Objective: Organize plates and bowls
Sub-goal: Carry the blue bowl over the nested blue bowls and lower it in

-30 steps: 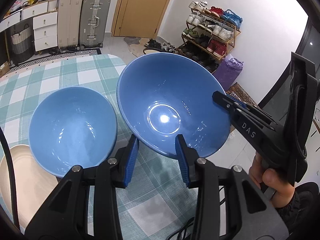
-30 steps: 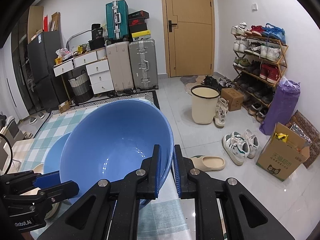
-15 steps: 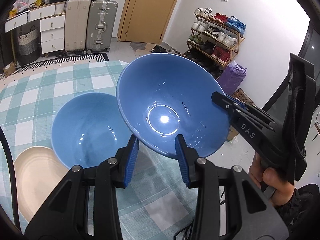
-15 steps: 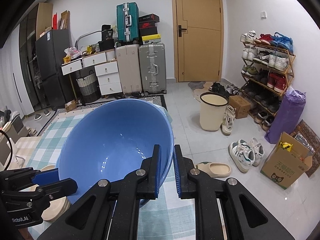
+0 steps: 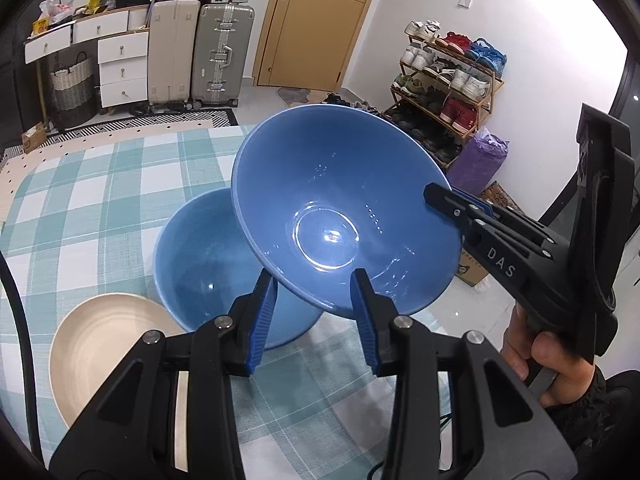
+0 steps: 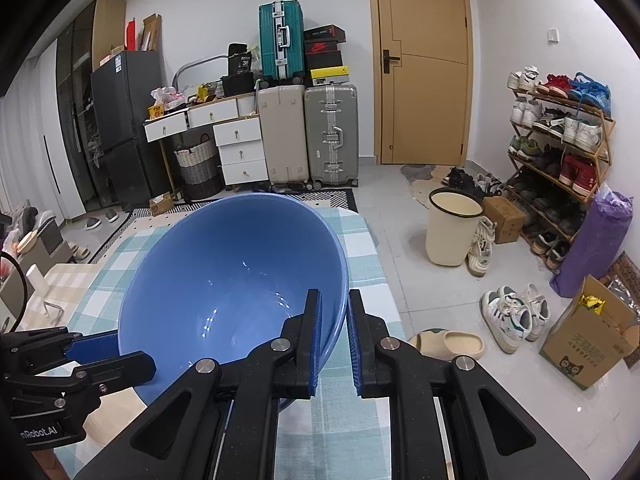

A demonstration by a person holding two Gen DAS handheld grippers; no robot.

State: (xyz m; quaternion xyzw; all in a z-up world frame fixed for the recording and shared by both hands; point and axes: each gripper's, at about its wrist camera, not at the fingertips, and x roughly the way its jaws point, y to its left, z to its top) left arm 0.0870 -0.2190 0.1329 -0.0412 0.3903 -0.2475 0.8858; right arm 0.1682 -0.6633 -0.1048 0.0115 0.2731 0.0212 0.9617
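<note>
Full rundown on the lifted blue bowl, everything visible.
The lifted blue bowl is a wide, deep, glossy round bowl, ceramic by its look, plain inside with a ringed flat bottom catching a light glare. It is empty, tilted with its opening toward the left wrist camera, and held in the air above the checked tablecloth. The right gripper is shut on its rim. It overlaps a second blue bowl on the cloth; contact cannot be told. The left gripper sits just below its rim, not gripping.

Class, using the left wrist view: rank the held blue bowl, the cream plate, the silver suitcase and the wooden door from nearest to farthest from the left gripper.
1. Held blue bowl, just ahead of the left gripper.
2. Cream plate, lower left on the table.
3. Silver suitcase, across the floor.
4. Wooden door, back wall.
</note>
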